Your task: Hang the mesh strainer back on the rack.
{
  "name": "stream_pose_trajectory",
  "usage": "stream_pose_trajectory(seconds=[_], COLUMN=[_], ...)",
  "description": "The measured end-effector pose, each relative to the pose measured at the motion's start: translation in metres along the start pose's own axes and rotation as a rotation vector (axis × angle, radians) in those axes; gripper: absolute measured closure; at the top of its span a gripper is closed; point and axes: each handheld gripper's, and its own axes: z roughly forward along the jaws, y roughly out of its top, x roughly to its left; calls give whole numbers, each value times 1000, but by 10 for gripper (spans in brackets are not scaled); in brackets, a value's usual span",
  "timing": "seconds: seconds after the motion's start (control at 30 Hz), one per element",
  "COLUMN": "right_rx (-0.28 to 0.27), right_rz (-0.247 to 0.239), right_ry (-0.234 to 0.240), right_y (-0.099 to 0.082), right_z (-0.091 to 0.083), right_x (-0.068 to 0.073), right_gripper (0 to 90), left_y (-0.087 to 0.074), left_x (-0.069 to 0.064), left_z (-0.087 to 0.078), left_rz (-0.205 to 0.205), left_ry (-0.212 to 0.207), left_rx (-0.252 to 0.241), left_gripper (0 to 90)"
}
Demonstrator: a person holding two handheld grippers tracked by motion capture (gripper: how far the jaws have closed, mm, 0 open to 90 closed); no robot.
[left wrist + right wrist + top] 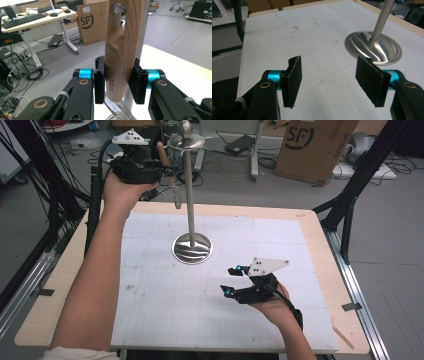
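Between the left fingers, up by the top of the stand, hangs a wooden-handled utensil.

From the high view, the left gripper is raised beyond the surface's far edge, its fingers clamped on the wooden handle, whose long axis runs upright, just beside the metal stand's pole and close under its top disc; the right gripper hovers low over the white mat, well apart from the stand's base, so the left hand is by far the nearer. Along the left gripper view, both fingers press the handle's flanks, a hanging hole at its upper end, the pole directly behind it. Along the right gripper view, the fingers stand moderately wide with nothing between them, and bare mat offers free room all round.
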Motion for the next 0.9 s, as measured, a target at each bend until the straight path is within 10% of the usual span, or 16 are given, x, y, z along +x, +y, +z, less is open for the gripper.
stream_pose_trajectory(seconds=[0.9], right_rx=[-7], right_rz=[1], right_ry=[-10], right_y=[0], right_z=[-1], right_x=[2], right_gripper=[370], left_y=[-17], left_x=[-8], left_z=[-21], left_rz=[14], left_ry=[10], left_rx=[-30], left_gripper=[470])
